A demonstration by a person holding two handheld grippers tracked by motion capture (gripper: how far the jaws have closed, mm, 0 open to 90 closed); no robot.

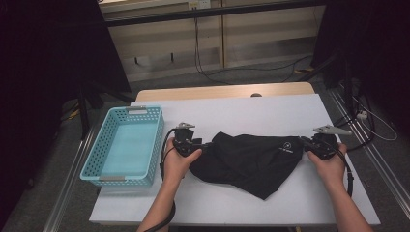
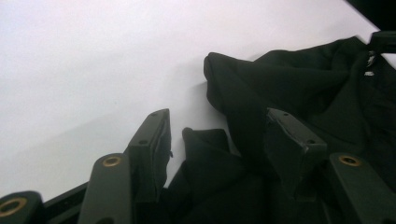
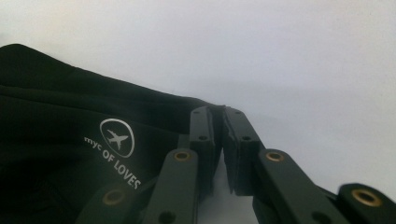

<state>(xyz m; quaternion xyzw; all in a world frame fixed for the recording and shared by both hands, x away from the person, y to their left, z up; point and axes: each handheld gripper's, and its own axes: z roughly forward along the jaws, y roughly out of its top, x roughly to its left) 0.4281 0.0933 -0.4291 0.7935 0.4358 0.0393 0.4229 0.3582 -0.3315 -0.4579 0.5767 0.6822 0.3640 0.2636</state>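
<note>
The table (image 1: 270, 108) bore a black garment (image 1: 249, 162) spread across its middle, with a blue basket (image 1: 126, 145) at the left. The left gripper (image 2: 219, 140) sat at the garment's left edge, jaws spread with cloth bunched between them. The right gripper (image 3: 219, 140) pinched the right corner, jaws pressed together, beside a white logo (image 3: 116, 137).
</note>
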